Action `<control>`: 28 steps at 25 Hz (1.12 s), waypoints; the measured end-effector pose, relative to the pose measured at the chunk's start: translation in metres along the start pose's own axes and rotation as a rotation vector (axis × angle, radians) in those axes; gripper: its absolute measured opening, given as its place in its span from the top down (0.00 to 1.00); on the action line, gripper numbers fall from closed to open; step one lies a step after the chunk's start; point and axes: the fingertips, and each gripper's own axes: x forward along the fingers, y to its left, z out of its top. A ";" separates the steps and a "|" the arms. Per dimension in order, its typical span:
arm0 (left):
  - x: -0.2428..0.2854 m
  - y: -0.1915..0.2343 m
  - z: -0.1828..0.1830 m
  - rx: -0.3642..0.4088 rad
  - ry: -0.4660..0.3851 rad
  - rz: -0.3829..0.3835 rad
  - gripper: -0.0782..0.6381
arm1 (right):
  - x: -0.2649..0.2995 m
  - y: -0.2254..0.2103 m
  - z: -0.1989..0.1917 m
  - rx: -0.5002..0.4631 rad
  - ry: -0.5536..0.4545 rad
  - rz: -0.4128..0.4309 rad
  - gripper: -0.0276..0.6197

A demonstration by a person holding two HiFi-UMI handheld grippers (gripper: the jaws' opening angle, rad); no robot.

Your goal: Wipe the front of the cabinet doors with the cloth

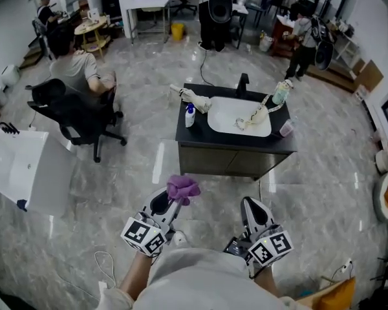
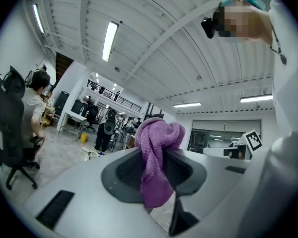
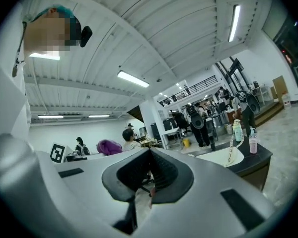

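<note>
1. While the person stands on the grey marble floor (image 1: pixel 149 166), some way back from the sink cabinet (image 1: pixel 226 161), both grippers are held low in front of the body, with their tips pointing toward the cabinet.
2. The left gripper (image 1: pixel 172 203) has its jaws clamped on a purple cloth (image 1: pixel 183 187). In the left gripper view the cloth is bunched in a knot above the tips, and one fold hangs down between the dark pads.
3. The right gripper (image 1: pixel 253 210) has its jaws pressed together with nothing between them (its own view shows the two ribbed pads meeting at the tip).
4. The cloth is in the air, well apart from the cabinet doors, which face the person.
5. The cabinet carries a black tabletop (image 1: pixel 193 134) with a white basin (image 1: pixel 236 118) set into it, and a dark faucet (image 1: pixel 243 82) stands behind the basin.
6. On the tabletop, a small blue and white bottle (image 1: pixel 190 116) stands just left of the basin, a green bottle (image 1: pixel 281 94) near the far right corner, and a pink cup (image 1: pixel 286 129) near the right edge.
7. To the left, well apart from the cabinet, a seated person in a grey shirt (image 1: pixel 77 70) is just beside a black office chair (image 1: pixel 74 115).
</note>
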 end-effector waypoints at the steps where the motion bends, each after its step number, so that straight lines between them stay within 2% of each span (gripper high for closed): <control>1: -0.008 -0.004 -0.007 -0.018 0.012 0.024 0.75 | -0.006 0.001 -0.001 -0.009 0.000 0.010 0.91; 5: -0.024 -0.039 -0.031 -0.076 0.042 0.070 0.75 | -0.049 -0.011 -0.005 -0.022 0.007 0.016 0.91; 10: -0.018 -0.117 -0.037 -0.018 0.049 0.000 0.75 | -0.112 -0.027 -0.008 -0.018 0.012 -0.013 0.91; 15: -0.024 -0.168 -0.044 0.008 0.046 -0.052 0.75 | -0.157 -0.025 -0.004 -0.022 -0.016 -0.029 0.91; 18: -0.034 -0.186 -0.053 0.020 0.050 -0.063 0.75 | -0.180 -0.022 -0.005 -0.032 -0.028 -0.034 0.91; 23: -0.047 -0.200 -0.070 -0.015 0.045 -0.061 0.75 | -0.220 -0.028 -0.015 -0.048 -0.036 -0.080 0.91; 28: -0.053 -0.222 -0.067 0.016 0.043 -0.092 0.75 | -0.252 -0.023 -0.011 -0.062 -0.043 -0.107 0.91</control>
